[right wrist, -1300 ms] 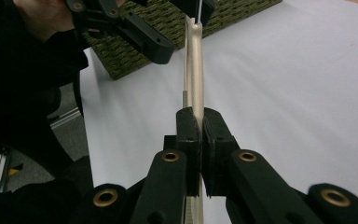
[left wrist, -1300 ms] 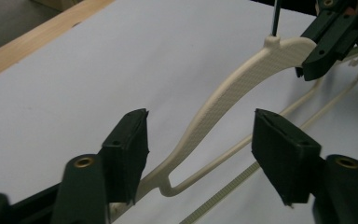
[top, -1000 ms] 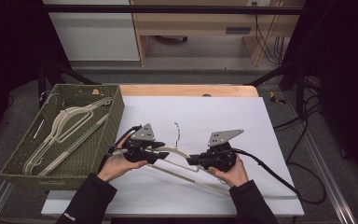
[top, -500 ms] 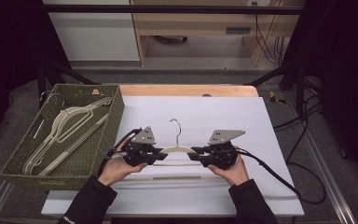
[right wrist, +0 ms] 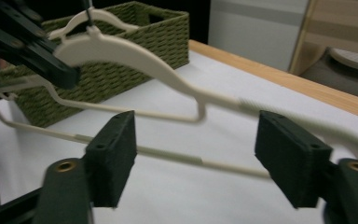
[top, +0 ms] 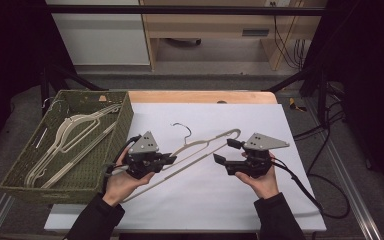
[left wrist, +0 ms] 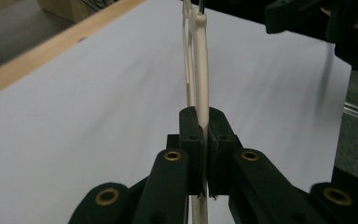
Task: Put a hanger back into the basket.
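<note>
Your left gripper (top: 166,160) is closed tight on one arm of the cream hanger (top: 200,147), and the hanger goes up from its jaws toward your right gripper (top: 226,151). Your right gripper has its jaws wide apart, and the hanger's other arm passes just beyond them, above the white table (top: 220,195). The green basket (top: 125,117) with more hangers (top: 70,135) stands just outside your left gripper.

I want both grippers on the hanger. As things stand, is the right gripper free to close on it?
Probably yes: the right gripper is open, the hanger passes just beyond its jaws, nothing between.
</note>
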A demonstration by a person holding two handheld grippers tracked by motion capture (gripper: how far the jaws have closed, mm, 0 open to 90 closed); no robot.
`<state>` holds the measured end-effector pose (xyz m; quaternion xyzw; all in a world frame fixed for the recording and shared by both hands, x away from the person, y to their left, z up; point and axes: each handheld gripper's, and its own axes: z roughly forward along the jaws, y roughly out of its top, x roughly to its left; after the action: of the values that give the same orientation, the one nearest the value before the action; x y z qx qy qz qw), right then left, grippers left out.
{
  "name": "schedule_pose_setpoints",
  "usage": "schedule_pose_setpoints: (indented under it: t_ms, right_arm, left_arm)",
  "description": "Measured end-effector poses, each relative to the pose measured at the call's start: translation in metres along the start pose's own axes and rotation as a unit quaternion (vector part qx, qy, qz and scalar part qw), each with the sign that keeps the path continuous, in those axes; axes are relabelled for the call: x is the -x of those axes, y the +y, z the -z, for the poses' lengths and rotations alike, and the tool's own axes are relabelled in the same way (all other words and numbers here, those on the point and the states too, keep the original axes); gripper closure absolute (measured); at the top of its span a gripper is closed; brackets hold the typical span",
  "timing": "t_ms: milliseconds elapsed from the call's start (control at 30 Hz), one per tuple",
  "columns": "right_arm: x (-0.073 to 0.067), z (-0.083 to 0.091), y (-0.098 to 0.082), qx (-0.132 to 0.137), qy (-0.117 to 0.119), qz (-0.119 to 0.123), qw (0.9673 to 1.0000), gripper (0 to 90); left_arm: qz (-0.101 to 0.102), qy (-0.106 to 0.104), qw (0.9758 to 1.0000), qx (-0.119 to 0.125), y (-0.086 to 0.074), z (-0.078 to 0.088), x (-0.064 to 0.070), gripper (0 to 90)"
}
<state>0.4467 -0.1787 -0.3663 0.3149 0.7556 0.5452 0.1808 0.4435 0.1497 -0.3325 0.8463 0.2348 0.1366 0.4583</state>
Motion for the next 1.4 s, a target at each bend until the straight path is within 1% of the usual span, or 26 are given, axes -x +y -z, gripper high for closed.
schedule_pose_setpoints:
  t_ms: [67,133,200,233,267,300,367,400,500,533,567,633,667,700,767,900,967,1033,1133,1167,1200,1267,1300,1367,1400]
  right_arm:
    - [0.005,0.007,-0.003,0.011,-0.016,-0.005,0.9998,20.1]
    - [0.009,0.012,-0.008,0.016,-0.030,-0.012,0.9993,16.1]
    - [0.013,0.016,-0.013,0.016,-0.041,-0.020,0.9988,14.4]
    - [0.016,0.017,-0.015,0.015,-0.047,-0.017,0.9987,12.9]
    - [0.017,0.019,-0.018,0.013,-0.053,-0.024,0.9982,11.3]
    - [0.019,0.021,-0.021,0.011,-0.057,-0.029,0.9979,11.2]
    - [0.023,0.023,-0.026,0.009,-0.056,-0.037,0.9977,10.6]
    - [0.025,0.025,-0.029,0.009,-0.059,-0.040,0.9974,10.2]
    - [0.028,0.028,-0.035,0.006,-0.068,-0.051,0.9964,9.4]
    - [0.029,0.030,-0.036,0.007,-0.071,-0.052,0.9961,9.3]
    - [0.030,0.032,-0.038,0.006,-0.073,-0.056,0.9957,8.9]
    - [0.031,0.034,-0.038,0.007,-0.074,-0.058,0.9955,8.9]
    - [0.032,0.034,-0.039,0.007,-0.072,-0.056,0.9958,8.9]
    - [0.031,0.034,-0.039,0.009,-0.073,-0.062,0.9954,8.8]
    - [0.031,0.034,-0.039,0.009,-0.073,-0.061,0.9955,8.4]
    - [0.031,0.033,-0.040,0.005,-0.070,-0.061,0.9956,7.6]
    - [0.031,0.033,-0.040,0.003,-0.070,-0.058,0.9959,7.5]
    - [0.031,0.032,-0.040,0.002,-0.071,-0.060,0.9957,7.4]
    - [0.030,0.031,-0.040,0.001,-0.071,-0.064,0.9954,7.2]
    - [0.031,0.031,-0.041,-0.001,-0.070,-0.061,0.9957,7.1]
    - [0.031,0.031,-0.041,-0.001,-0.070,-0.061,0.9957,7.1]
    - [0.031,0.031,-0.041,-0.002,-0.071,-0.062,0.9956,7.0]
    - [0.031,0.031,-0.041,-0.002,-0.071,-0.061,0.9956,7.0]
    - [0.031,0.031,-0.041,-0.001,-0.069,-0.060,0.9958,7.0]
    - [0.031,0.031,-0.041,-0.001,-0.068,-0.061,0.9958,7.0]
  left_arm:
    - [0.001,0.016,0.9998,0.012,0.007,0.010,0.000,86.6]
    - [0.000,0.030,0.9993,0.023,0.014,0.022,-0.001,86.6]
    - [0.003,0.036,0.9986,0.038,0.020,0.034,-0.004,86.6]
    - [0.005,0.039,0.9982,0.045,0.022,0.040,-0.006,86.7]
    - [0.003,0.043,0.9978,0.050,0.024,0.047,-0.008,86.7]
    - [0.005,0.047,0.9973,0.056,0.026,0.054,-0.011,86.7]
    - [0.009,0.054,0.9966,0.062,0.029,0.067,-0.017,86.6]
    - [0.010,0.057,0.9962,0.065,0.029,0.073,-0.021,86.6]
    - [0.012,0.074,0.9948,0.069,0.028,0.093,-0.032,86.6]
    - [0.014,0.084,0.9939,0.070,0.026,0.102,-0.039,86.6]
    - [0.015,0.088,0.9936,0.069,0.025,0.107,-0.042,86.6]
    - [0.024,0.098,0.9923,0.072,0.020,0.117,-0.051,86.6]
    - [0.027,0.105,0.9916,0.071,0.017,0.123,-0.057,86.6]
    - [0.029,0.110,0.9912,0.069,0.014,0.127,-0.060,86.6]
    - [0.036,0.120,0.9899,0.066,0.006,0.136,-0.070,86.6]
    - [0.047,0.142,0.9875,0.050,-0.010,0.150,-0.089,86.6]
    - [0.056,0.155,0.9855,0.041,-0.019,0.158,-0.101,86.6]
    - [0.065,0.162,0.9839,0.038,-0.026,0.164,-0.110,86.6]
    - [0.076,0.166,0.9825,0.035,-0.036,0.173,-0.124,86.6]
    - [0.075,0.170,0.9821,0.031,-0.039,0.176,-0.129,86.6]
    - [0.082,0.172,0.9812,0.031,-0.042,0.178,-0.133,86.6]
    - [0.088,0.177,0.9799,0.027,-0.048,0.183,-0.141,86.6]
    - [0.094,0.179,0.9790,0.027,-0.051,0.185,-0.144,86.6]
    - [0.096,0.179,0.9789,0.021,-0.056,0.187,-0.150,86.6]
    - [0.098,0.181,0.9784,0.018,-0.060,0.187,-0.153,86.6]
